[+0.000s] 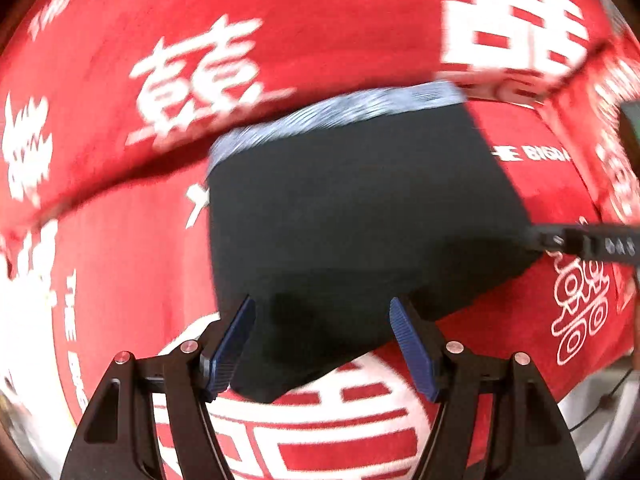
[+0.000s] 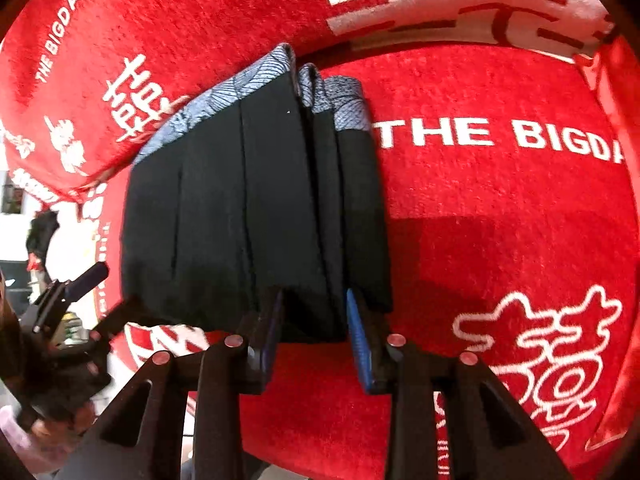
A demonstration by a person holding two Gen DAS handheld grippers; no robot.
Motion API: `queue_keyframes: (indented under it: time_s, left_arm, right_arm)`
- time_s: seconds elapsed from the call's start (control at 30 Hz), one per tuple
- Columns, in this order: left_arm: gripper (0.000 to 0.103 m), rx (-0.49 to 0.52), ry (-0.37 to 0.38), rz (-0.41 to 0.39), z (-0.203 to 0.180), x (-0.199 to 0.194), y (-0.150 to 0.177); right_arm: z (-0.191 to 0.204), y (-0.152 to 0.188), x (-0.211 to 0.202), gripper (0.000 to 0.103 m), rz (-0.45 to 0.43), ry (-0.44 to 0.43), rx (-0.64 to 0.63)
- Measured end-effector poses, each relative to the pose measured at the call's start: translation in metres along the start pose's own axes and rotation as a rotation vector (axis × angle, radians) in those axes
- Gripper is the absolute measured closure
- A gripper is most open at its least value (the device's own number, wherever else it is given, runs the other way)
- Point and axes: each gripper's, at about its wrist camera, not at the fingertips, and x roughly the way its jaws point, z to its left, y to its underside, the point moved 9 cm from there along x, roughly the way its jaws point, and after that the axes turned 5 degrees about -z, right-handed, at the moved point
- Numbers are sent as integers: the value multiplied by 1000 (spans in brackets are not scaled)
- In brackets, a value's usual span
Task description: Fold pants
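The black pants [image 1: 352, 216] with a blue-grey patterned waistband [image 1: 340, 114] lie folded into a compact stack on the red cloth. My left gripper [image 1: 322, 312] is open, its blue pads either side of the stack's near edge, holding nothing. In the right wrist view the folded pants [image 2: 256, 216] show several layers edge-on, waistband [image 2: 256, 80] at the far end. My right gripper [image 2: 314, 308] has its jaws around the near end of some folded layers; whether they pinch the cloth is unclear. The right gripper's fingers [image 1: 580, 240] reach the stack's right edge in the left wrist view.
A red cloth [image 2: 500, 220] with white Chinese characters and "THE BIGDAY" lettering covers the surface, creased into ridges at the far side [image 1: 280, 60]. The left gripper and the person's hand [image 2: 60, 320] show at left in the right wrist view. A cable [image 1: 608, 400] lies beyond the cloth's edge.
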Motion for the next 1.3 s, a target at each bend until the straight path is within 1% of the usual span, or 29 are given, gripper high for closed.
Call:
queue_keyframes:
  time_s: [0.07, 0.17, 0.27, 0.37, 0.47, 0.57, 0.6, 0.63, 0.67, 0.7, 0.73, 0.83, 0.97, 1.0, 1.17, 1.23, 1.3]
  left_arm:
    - [32, -34, -5, 26, 13, 1, 5]
    - [32, -68, -5, 52, 30, 3, 11]
    - [32, -87, -4, 68, 42, 1, 15]
    - [32, -107, 19, 79, 54, 1, 17]
    - [32, -111, 50, 78, 65, -4, 16]
    - [32, -95, 54, 72, 75, -8, 16]
    - [29, -92, 56, 73, 79, -8, 16]
    - [12, -90, 55, 77, 81, -8, 17]
    - [5, -93, 51, 75, 86, -8, 17]
    - [3, -98, 47, 66, 89, -10, 16]
    - [3, -98, 47, 58, 92, -11, 17]
    - [3, -100, 51, 73, 97, -9, 20]
    - [3, -101, 49, 105, 97, -3, 26]
    - [3, -100, 46, 109, 97, -1, 26]
    - [3, -119, 40, 119, 93, 3, 27]
    - [3, -124, 33, 122, 90, 4, 26]
    - [3, -125, 21, 123, 88, 5, 24]
  right_arm:
    - [2, 5, -3, 64, -5, 57, -3]
    - [-5, 12, -11, 64, -2, 98, 20]
    - [-6, 27, -12, 64, 31, 143, 38]
    - [-6, 44, -11, 64, 69, 210, 55]
    - [2, 59, -12, 64, 75, 209, 96]
    - [16, 69, -13, 64, 69, 209, 123]
    - [24, 72, -13, 60, 63, 204, 128]
    - [30, 73, -13, 53, 60, 199, 131]
    - [38, 75, -13, 49, 56, 191, 131]
    - [46, 76, -13, 46, 50, 185, 127]
    - [51, 76, -13, 46, 45, 180, 120]
    - [72, 76, -9, 44, 35, 161, 87]
    - [91, 77, -5, 28, 39, 121, 73]
    - [94, 77, -6, 21, 34, 111, 67]
    - [96, 74, -9, 20, 21, 109, 3]
    - [92, 71, -11, 19, 14, 104, -6]
    - [88, 66, -13, 17, 4, 93, -8]
